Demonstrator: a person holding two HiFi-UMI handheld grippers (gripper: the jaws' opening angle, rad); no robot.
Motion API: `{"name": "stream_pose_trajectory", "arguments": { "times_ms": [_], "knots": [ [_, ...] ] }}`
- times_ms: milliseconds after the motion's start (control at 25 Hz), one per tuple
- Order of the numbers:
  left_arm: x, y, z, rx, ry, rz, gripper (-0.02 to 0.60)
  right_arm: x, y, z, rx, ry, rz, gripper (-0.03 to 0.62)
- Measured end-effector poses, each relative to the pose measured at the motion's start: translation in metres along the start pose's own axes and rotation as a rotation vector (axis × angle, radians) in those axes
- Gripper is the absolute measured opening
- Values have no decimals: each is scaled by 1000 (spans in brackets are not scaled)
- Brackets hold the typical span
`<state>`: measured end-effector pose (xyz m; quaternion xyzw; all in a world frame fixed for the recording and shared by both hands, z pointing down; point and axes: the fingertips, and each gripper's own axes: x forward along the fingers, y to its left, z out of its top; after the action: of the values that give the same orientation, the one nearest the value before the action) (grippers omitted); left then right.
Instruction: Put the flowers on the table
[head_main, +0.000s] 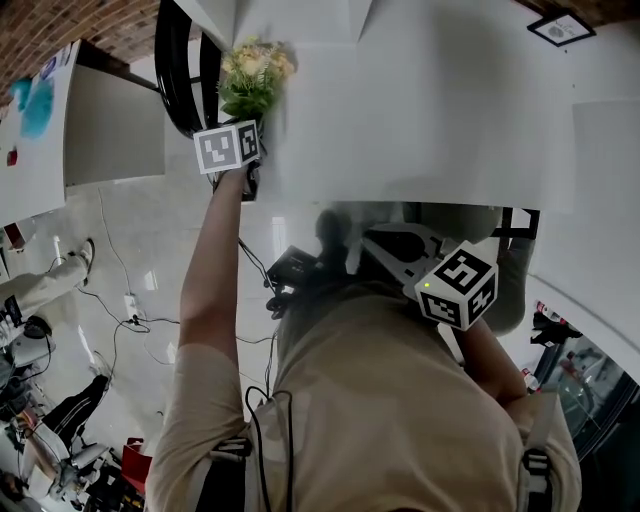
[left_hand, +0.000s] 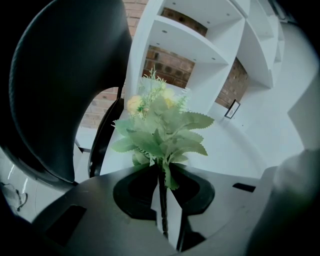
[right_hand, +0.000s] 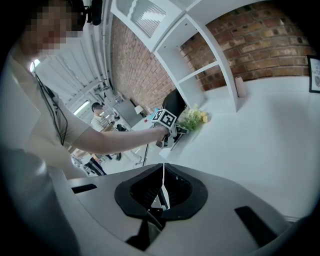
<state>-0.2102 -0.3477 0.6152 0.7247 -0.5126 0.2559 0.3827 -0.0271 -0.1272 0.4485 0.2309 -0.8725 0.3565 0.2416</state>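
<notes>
A small bunch of artificial flowers (head_main: 252, 72), pale yellow blooms over green leaves, is held up at the near left edge of the white table (head_main: 430, 120). My left gripper (head_main: 246, 130) is shut on its thin dark stem. In the left gripper view the stem (left_hand: 162, 197) runs between the jaws of that gripper (left_hand: 167, 212) and the leaves (left_hand: 160, 132) spread above them. My right gripper (right_hand: 162, 187) is shut with nothing in it, held close to the person's body (head_main: 400, 255). From the right gripper view I see the flowers (right_hand: 193, 119) and the left gripper (right_hand: 170, 127) over the table's edge.
A black chair (head_main: 182, 70) stands just left of the flowers, its back (left_hand: 55, 90) large in the left gripper view. White shelves (left_hand: 200, 40) against a brick wall rise behind the table. A framed picture (head_main: 560, 28) lies at the table's far right. Cables trail over the floor (head_main: 130, 300).
</notes>
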Motion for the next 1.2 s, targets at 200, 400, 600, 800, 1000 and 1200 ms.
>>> {"name": "stream_pose_trajectory", "arguments": {
  "times_ms": [200, 400, 600, 800, 1000, 1200],
  "knots": [
    [4, 1, 4, -17, -8, -3, 52, -2, -4, 1, 7, -9, -10, 25],
    [5, 3, 6, -29, -7, -11, 53, 2, -1, 2, 1, -2, -12, 25],
    [7, 5, 9, -40, -17, -13, 54, 5, 2, 3, 0, -5, -17, 25],
    [10, 4, 13, -34, -22, -16, 53, 5, 2, 4, -15, -8, -21, 25],
    [13, 5, 16, -24, -20, -5, 52, 3, 2, 2, -24, -7, -30, 25],
    [16, 4, 18, -22, -14, -5, 52, -1, 1, -1, -5, -16, -38, 25]
  ]
}}
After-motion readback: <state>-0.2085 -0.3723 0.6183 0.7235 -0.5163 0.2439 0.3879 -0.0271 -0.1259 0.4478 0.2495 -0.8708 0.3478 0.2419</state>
